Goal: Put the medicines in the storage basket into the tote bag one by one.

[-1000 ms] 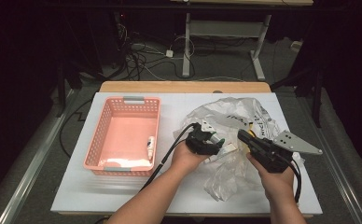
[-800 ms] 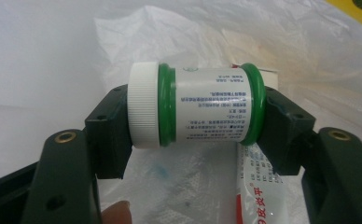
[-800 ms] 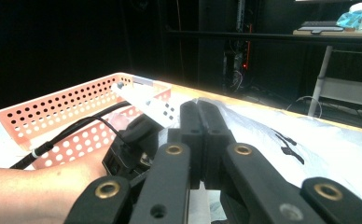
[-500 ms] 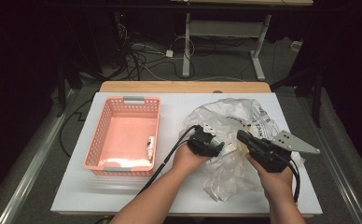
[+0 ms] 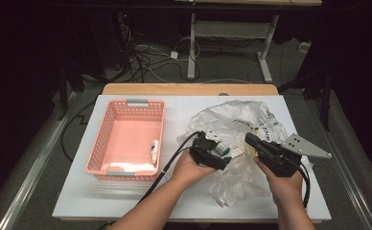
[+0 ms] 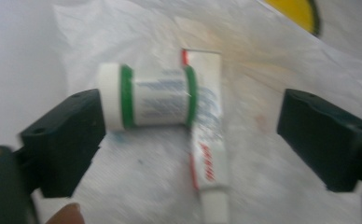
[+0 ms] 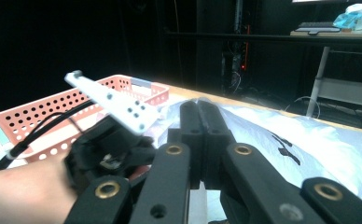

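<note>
White jar (image 6: 146, 97) sideways between spread left gripper (image 6: 193, 140) jaws, touching one jaw

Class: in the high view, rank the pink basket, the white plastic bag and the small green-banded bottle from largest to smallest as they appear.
1. White plastic bag, crumpled, spreads widest.
2. Pink basket, a bit less; the bag's edges are ragged, so these two are close.
3. Green-banded bottle, far the smallest, lying on the bag.

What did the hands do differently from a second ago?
The left hand-held gripper has just been opening its jaws; the small green-banded bottle lies between them, unpressed, beside a white tube. The right hand-held gripper stayed shut, and the pink basket stayed put.
</note>
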The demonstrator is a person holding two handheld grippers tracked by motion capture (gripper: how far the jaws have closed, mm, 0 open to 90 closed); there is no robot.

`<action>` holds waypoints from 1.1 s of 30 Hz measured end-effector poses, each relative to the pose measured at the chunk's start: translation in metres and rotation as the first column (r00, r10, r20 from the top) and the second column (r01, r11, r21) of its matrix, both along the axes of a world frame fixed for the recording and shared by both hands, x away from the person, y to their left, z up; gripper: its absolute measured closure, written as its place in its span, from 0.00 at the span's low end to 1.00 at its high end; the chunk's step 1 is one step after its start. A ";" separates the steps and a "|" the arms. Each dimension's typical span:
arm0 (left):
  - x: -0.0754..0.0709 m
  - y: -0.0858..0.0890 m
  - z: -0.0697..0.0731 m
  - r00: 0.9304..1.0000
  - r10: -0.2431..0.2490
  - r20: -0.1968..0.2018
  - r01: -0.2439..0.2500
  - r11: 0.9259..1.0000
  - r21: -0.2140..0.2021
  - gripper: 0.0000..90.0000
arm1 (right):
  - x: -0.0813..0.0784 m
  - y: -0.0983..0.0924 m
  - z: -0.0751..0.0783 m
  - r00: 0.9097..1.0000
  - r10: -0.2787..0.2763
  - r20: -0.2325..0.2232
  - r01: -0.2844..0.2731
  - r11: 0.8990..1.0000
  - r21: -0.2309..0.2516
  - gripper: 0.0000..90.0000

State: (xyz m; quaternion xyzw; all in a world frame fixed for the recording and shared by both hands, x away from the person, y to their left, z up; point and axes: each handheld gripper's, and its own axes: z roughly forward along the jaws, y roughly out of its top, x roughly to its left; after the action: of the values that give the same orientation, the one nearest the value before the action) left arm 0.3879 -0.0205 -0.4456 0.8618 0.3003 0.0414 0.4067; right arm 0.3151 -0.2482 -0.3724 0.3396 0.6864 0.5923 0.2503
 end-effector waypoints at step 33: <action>-0.096 0.128 0.038 0.997 0.023 0.074 -0.015 0.994 -0.108 0.00 | -0.004 -0.005 0.006 1.000 -0.015 0.022 0.015 1.000 0.005 1.00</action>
State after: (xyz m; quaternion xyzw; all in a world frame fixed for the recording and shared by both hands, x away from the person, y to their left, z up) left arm 0.2920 0.1079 -0.4076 0.8337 0.2948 0.0614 0.4628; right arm 0.3114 -0.2537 -0.3663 0.3388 0.6794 0.5960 0.2616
